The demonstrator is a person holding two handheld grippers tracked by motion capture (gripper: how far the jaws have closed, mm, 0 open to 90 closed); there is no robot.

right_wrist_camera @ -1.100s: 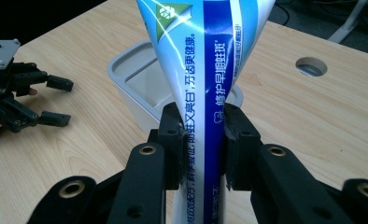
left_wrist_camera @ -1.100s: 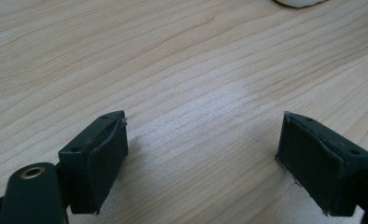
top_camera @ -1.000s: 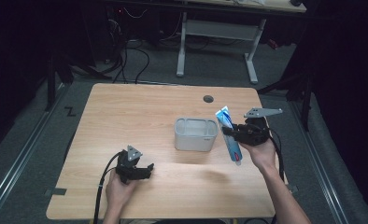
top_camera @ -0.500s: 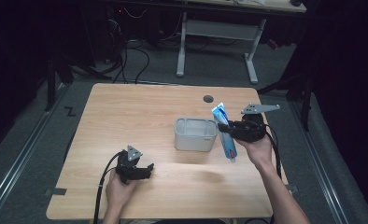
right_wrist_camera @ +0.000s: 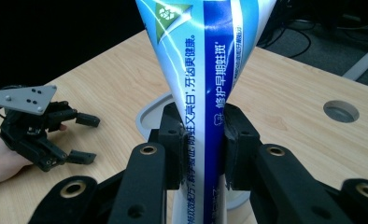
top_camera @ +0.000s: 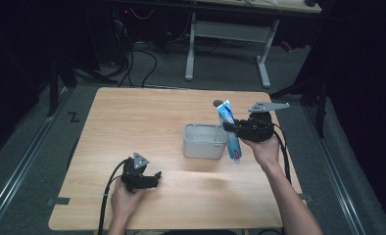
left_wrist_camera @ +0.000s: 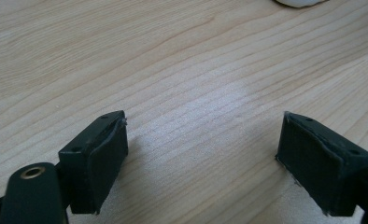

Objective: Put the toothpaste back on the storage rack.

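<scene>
Biggest risk I saw: the right gripper (top_camera: 231,128) had its jaws clamped on the soft, squashy middle of the toothpaste tube (top_camera: 229,129), held nearly upright just beside the grey bin (top_camera: 204,141), so the slick blue-and-white plastic could've slid in the grip or the low end clipped the bin's rim going in. The bin looked like a light, rounded-rectangle plastic tub with 2 compartments, so a bump might've shoved it across the smooth pale wood worktop (top_camera: 132,122). The left gripper (top_camera: 152,180) rested near the front edge with its jaws wide apart, holding nothing.
</scene>
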